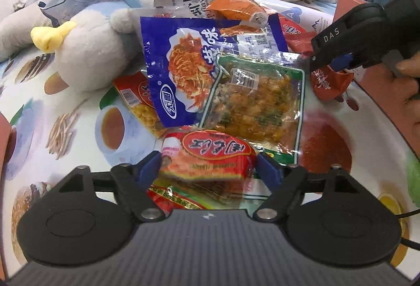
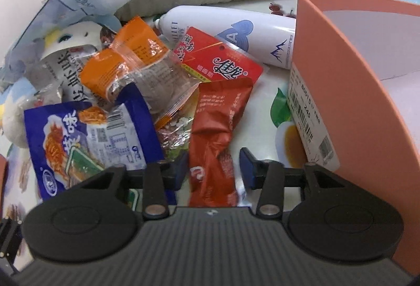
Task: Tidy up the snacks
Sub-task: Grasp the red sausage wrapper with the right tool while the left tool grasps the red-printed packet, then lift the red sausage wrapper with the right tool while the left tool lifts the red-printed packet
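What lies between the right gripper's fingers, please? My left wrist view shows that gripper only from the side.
Observer: A dark red packet lies lengthwise between the right gripper's fingers. A gap shows at the right finger, so it is not clamped.
Operator: Thank you. What stands to that gripper's right?
Observer: A salmon-pink box, open at the top, with a barcode label on its near wall.
Operator: Is anything inside the box?
Observer: The part of its inside that shows holds nothing.
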The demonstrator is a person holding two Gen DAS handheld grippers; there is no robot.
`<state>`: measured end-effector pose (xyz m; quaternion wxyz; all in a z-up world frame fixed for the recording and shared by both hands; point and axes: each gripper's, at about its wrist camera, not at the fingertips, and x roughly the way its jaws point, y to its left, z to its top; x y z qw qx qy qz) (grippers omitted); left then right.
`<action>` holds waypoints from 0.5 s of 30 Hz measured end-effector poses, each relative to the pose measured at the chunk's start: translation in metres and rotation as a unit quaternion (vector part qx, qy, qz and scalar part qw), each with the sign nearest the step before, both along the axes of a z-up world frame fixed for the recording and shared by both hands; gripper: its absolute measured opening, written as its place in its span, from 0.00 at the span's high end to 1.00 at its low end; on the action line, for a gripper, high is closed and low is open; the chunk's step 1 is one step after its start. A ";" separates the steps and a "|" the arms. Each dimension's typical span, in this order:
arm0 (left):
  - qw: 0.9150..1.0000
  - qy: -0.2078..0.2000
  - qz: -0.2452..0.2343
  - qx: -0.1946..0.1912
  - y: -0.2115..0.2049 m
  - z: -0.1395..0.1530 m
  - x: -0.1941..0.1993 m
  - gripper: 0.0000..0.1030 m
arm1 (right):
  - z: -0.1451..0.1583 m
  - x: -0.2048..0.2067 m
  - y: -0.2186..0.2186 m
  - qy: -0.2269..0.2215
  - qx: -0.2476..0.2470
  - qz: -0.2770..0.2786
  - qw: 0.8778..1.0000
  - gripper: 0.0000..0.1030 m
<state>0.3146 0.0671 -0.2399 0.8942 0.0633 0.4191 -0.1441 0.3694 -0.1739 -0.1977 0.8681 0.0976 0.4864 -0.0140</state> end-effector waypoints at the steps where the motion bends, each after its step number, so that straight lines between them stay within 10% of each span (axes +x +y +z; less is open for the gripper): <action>1: 1.000 0.001 0.004 -0.001 0.000 0.001 -0.002 0.24 | 0.003 -0.002 0.001 0.000 0.001 0.003 1.000 0.63; 15: 0.994 0.022 0.093 -0.043 0.013 0.022 -0.047 0.39 | 0.044 -0.076 0.017 -0.011 0.003 0.063 0.998 0.64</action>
